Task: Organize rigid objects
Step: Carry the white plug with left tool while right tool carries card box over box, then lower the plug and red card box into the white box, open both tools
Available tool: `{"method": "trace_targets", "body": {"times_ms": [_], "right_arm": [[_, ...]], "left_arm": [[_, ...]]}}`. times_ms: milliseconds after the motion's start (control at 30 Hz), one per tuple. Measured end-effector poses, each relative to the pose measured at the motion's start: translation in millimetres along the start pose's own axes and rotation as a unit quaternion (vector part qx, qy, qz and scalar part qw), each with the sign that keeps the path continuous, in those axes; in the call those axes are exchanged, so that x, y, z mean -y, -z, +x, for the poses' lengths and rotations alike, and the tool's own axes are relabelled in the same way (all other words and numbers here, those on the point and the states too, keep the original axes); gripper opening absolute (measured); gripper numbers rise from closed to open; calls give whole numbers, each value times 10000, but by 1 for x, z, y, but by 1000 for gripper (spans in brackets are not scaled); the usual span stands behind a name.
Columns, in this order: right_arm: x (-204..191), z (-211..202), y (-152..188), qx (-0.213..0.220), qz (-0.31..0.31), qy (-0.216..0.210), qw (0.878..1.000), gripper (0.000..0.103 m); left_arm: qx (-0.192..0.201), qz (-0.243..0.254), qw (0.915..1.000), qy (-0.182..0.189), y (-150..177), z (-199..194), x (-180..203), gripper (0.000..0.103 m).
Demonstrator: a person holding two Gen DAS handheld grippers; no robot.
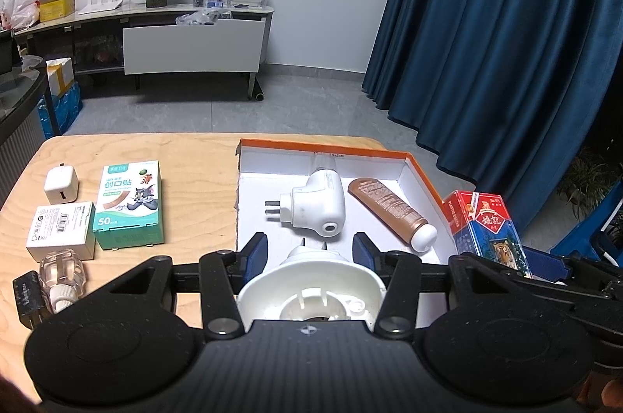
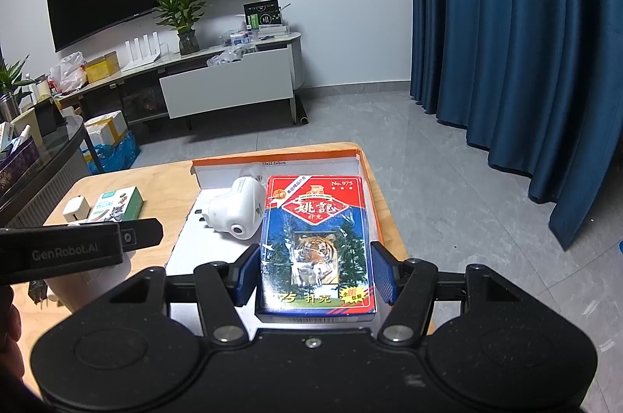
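My left gripper is shut on a white plug-in vaporizer, its blue pads pressing both sides, at the near edge of the orange-rimmed white tray. Inside the tray lie a second white plug-in vaporizer and a brown tube with a white cap. My right gripper is shut on a red and blue playing-card box with a tiger picture. It holds the box over the right half of the tray. The same card box shows at the tray's right rim.
Left of the tray on the wooden table sit a white charger cube, a green bandage box, a small white carton, a clear bottle and a black adapter. A blue curtain hangs on the right.
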State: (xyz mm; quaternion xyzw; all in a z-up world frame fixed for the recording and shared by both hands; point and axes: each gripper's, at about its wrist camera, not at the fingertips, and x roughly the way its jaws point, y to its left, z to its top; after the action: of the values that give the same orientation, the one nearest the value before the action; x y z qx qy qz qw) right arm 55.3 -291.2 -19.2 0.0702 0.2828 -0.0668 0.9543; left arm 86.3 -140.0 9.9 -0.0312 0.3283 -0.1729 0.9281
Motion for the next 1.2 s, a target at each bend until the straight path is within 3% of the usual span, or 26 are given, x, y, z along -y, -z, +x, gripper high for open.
{"method": "trace_targets", "body": {"times_ms": [600, 1200], "right_arm": [[-3, 11, 22, -193, 27, 12, 9998, 71], [4, 44, 13, -429, -3, 131, 9990, 71]], "left_arm": [[-141, 49, 9999, -5, 3, 12, 2, 49], [-353, 100, 9992, 128, 4, 41, 8, 49]]}}
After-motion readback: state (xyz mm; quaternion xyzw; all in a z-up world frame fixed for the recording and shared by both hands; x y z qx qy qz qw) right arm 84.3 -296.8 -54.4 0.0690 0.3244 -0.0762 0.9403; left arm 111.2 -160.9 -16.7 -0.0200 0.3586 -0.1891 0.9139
